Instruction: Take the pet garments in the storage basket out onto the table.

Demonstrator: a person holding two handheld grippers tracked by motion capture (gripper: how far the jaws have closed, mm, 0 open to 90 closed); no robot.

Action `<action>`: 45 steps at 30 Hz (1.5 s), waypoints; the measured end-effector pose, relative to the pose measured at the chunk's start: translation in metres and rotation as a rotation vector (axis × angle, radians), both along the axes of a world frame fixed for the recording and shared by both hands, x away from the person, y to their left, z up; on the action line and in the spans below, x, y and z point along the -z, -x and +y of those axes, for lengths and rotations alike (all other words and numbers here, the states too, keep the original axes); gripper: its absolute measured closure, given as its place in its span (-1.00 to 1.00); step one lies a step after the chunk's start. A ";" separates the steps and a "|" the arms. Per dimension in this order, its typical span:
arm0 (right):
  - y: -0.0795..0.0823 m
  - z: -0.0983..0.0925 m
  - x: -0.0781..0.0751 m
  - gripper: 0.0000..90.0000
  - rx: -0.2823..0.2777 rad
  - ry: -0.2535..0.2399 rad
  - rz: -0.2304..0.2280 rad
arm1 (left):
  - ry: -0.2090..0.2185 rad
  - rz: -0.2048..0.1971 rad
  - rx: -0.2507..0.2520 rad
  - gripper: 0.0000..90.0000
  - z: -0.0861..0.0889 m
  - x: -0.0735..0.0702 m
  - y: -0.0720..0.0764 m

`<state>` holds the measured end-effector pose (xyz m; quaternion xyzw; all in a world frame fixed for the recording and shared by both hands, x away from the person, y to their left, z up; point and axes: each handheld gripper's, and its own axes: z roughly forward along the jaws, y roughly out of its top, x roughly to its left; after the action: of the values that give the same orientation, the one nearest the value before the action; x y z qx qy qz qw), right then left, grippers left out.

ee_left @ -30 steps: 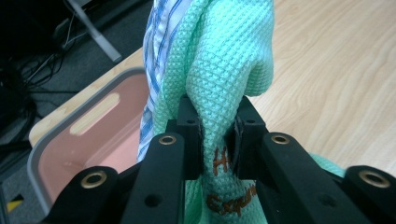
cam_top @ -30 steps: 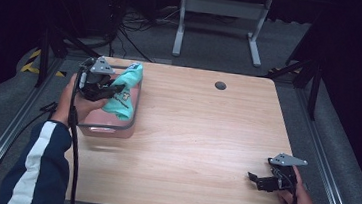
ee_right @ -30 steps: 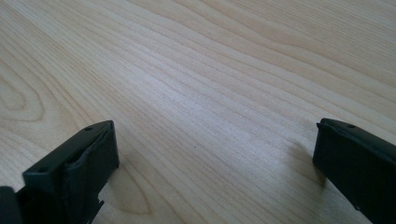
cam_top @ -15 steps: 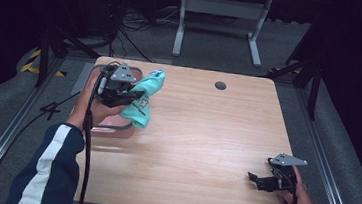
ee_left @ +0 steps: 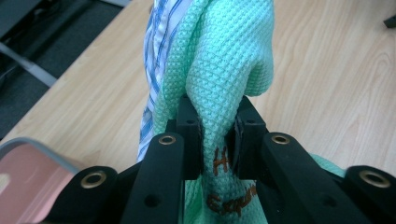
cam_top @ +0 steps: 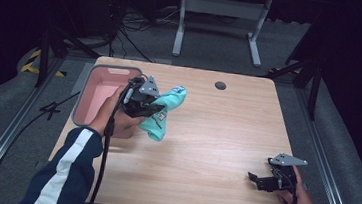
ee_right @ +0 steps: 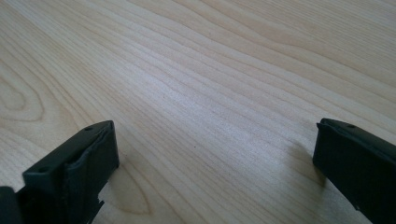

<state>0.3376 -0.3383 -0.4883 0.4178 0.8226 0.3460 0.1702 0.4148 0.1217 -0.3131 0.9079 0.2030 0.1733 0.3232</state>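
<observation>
I have the left gripper clamped on a mint-green waffle-weave cloth; in the left gripper view the pads pinch a bunched fold of the cloth, and a blue-striped layer hangs beside it on the left. The cloth hangs in the air just beside the pink bin, over the wooden table, with its lower end drooping towards the tabletop. I judge the step in hand to be carrying the cloth clear of the bin to open table for laying out. The grip takes only a narrow fold, so I would keep the jaws fully clamped, move smoothly, and hold enough height that the hanging tail does not drag or catch on the bin rim. I would lower the tail onto bare wood first, then draw the gripper along so the cloth unrolls flat and does not pile up. The right gripper rests low at the near right of the table, jaws wide apart with nothing between them; in the right gripper view I see bare wood grain between them. It is well apart from the cloth and, in my judgement, well placed to come in and take a free corner once the cloth touches down.
</observation>
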 end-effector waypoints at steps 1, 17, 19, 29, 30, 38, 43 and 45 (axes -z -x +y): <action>0.000 0.000 0.000 -0.99 0.000 0.000 0.000 | -0.003 0.003 0.008 0.71 -0.003 0.001 0.000; 0.000 0.000 0.000 -0.99 0.000 0.000 0.000 | -0.053 0.090 0.081 0.70 -0.052 0.039 -0.012; 0.000 0.000 0.000 -0.99 0.000 0.000 0.000 | -0.064 0.104 0.083 0.70 -0.058 0.046 -0.014; 0.000 0.000 0.000 -0.99 0.000 0.000 0.000 | -0.097 0.164 0.089 0.69 -0.080 0.075 -0.021; 0.000 0.000 0.000 -0.99 0.000 0.000 0.000 | -0.103 0.167 0.091 0.68 -0.081 0.077 -0.021; 0.000 0.000 0.000 -0.99 0.000 0.000 0.000 | -0.111 0.203 0.107 0.62 -0.094 0.097 -0.022; 0.000 0.000 0.000 -0.99 -0.001 0.000 -0.001 | -0.126 0.214 0.116 0.59 -0.100 0.105 -0.022; 0.000 0.000 0.000 -0.99 -0.001 0.000 0.000 | -0.121 0.216 0.113 0.56 -0.101 0.108 -0.021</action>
<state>0.3374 -0.3384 -0.4883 0.4174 0.8227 0.3463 0.1702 0.4361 0.0204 -0.4207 0.9491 0.1744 0.0681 0.2534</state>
